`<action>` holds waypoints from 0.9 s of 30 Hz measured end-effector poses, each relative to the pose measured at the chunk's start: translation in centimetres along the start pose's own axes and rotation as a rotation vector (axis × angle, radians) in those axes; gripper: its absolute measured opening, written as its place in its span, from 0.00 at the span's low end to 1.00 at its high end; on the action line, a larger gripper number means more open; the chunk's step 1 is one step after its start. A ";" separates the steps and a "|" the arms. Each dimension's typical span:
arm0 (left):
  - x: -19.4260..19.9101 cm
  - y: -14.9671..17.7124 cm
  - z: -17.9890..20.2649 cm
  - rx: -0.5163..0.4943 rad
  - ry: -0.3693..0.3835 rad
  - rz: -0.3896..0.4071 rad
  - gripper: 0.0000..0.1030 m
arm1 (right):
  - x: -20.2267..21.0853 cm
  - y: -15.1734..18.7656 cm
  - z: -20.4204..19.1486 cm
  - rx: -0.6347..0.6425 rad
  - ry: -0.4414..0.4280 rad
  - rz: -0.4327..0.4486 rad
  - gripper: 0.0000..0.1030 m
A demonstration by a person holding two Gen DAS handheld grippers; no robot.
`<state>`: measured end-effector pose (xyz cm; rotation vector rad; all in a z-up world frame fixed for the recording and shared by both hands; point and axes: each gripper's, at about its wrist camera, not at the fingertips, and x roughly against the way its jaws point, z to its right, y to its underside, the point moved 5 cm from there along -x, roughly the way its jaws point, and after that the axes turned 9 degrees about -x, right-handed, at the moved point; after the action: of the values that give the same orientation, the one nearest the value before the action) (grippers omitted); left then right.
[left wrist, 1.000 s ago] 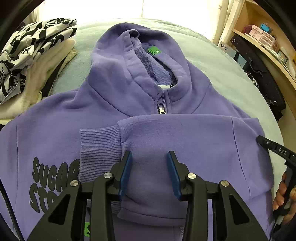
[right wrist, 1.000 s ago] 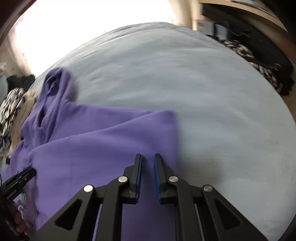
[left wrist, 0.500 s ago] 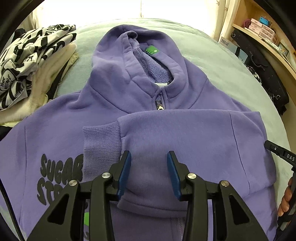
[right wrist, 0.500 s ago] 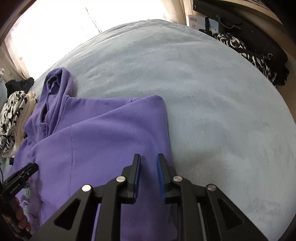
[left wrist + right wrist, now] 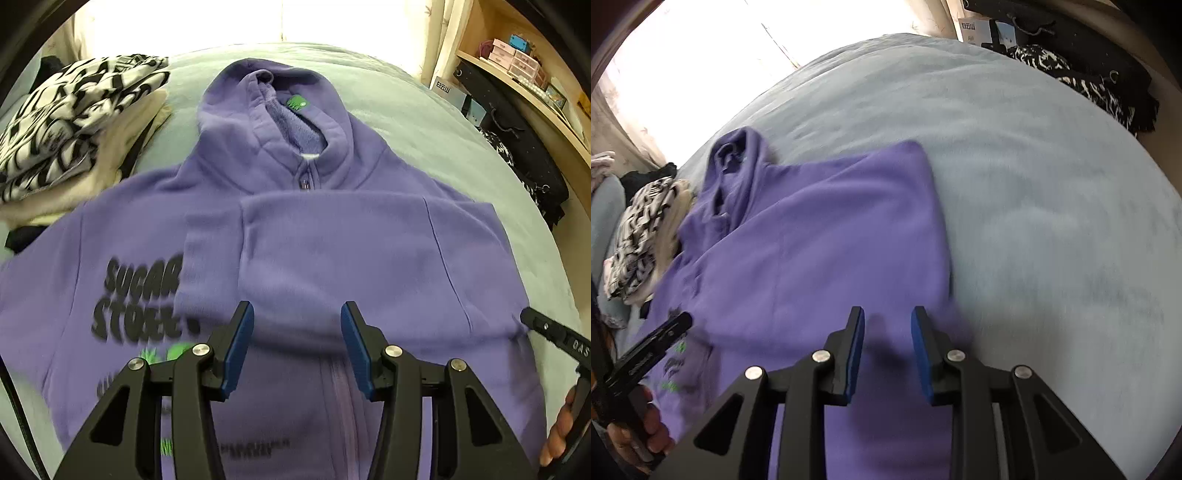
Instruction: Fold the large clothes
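both the left gripper [image 5: 297,345] and right gripper [image 5: 887,354] hang with jaws opening and empty just above the purple hoodie [image 5: 332,258], whose sleeve [image 5: 295,266] lies folded across its chest ahead, apparently just released.

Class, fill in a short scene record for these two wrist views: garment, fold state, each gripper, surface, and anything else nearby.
garment: purple hoodie, lying front up, hood away from the camera
fold state: one sleeve laid across the chest
left gripper: jaws opening, nothing held
right gripper: jaws opening, nothing held, over the hoodie's edge
surface: light blue bed cover
nearby: stack of folded clothes beside the hood
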<state>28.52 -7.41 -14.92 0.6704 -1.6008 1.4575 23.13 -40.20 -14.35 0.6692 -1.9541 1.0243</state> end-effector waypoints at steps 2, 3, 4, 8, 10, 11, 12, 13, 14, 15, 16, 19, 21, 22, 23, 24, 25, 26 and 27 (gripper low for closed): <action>0.9 1.1 0.2 0.003 0.000 0.001 0.46 | 1.0 1.5 -0.3 -0.003 -0.016 -0.002 0.25; 1.6 1.9 0.4 -0.001 -0.006 0.000 0.46 | 1.5 2.4 -0.4 -0.004 -0.023 -0.002 0.25; 2.0 2.3 0.5 -0.005 -0.012 0.002 0.46 | 1.9 2.9 -0.4 -0.005 -0.027 0.000 0.26; 5.1 4.8 1.2 -0.027 -0.060 0.021 0.46 | 4.0 5.8 -0.8 -0.005 -0.029 0.011 0.26; 7.0 6.3 1.3 -0.022 -0.070 0.030 0.48 | 5.0 7.4 -1.3 0.000 -0.036 0.015 0.27; 7.9 7.0 1.4 -0.015 -0.074 0.033 0.53 | 5.3 8.1 -1.5 0.004 -0.037 0.013 0.28; 8.6 7.5 1.3 -0.008 -0.077 0.035 0.55 | 5.6 8.9 -1.8 0.007 -0.039 0.011 0.29; 9.5 8.1 1.2 0.004 -0.081 0.041 0.56 | 6.0 9.7 -2.2 0.011 -0.043 0.007 0.30; 10.3 8.6 0.9 0.012 -0.082 0.045 0.56 | 6.2 10.3 -2.6 0.015 -0.048 0.002 0.30; 10.9 9.0 0.7 0.018 -0.083 0.046 0.56 | 6.5 11.0 -3.1 0.018 -0.058 -0.006 0.30; 11.7 9.6 0.3 0.029 -0.081 0.047 0.56 | 6.6 11.5 -3.6 0.019 -0.066 -0.013 0.30; 13.8 11.0 -1.0 0.057 -0.082 0.056 0.56 | 7.5 13.2 -5.7 0.041 -0.094 -0.028 0.30; 15.2 11.9 -2.3 0.075 -0.107 0.056 0.56 | 8.1 13.9 -7.0 0.061 -0.106 -0.030 0.30; 15.9 12.4 -3.0 0.082 -0.118 0.060 0.57 | 8.5 14.3 -7.7 0.074 -0.113 -0.030 0.31; 16.7 13.0 -3.8 0.091 -0.129 0.066 0.58 | 8.9 14.7 -8.8 0.094 -0.121 -0.028 0.31; 17.4 13.5 -4.6 0.100 -0.136 0.070 0.60 | 9.2 15.0 -9.5 0.108 -0.125 -0.025 0.31; 17.9 13.9 -5.5 0.110 -0.142 0.076 0.64 | 9.6 15.3 -10.7 0.131 -0.129 -0.018 0.32; 18.6 14.3 -6.4 0.121 -0.154 0.083 0.64 | 9.9 15.5 -11.4 0.146 -0.131 -0.011 0.34; 19.0 14.6 -7.2 0.129 -0.162 0.086 0.64 | 10.3 15.8 -12.5 0.166 -0.134 -0.001 0.36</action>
<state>8.50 5.03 -6.55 0.8202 -1.6871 1.6154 11.14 -22.15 -7.94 0.8498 -1.9968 1.1769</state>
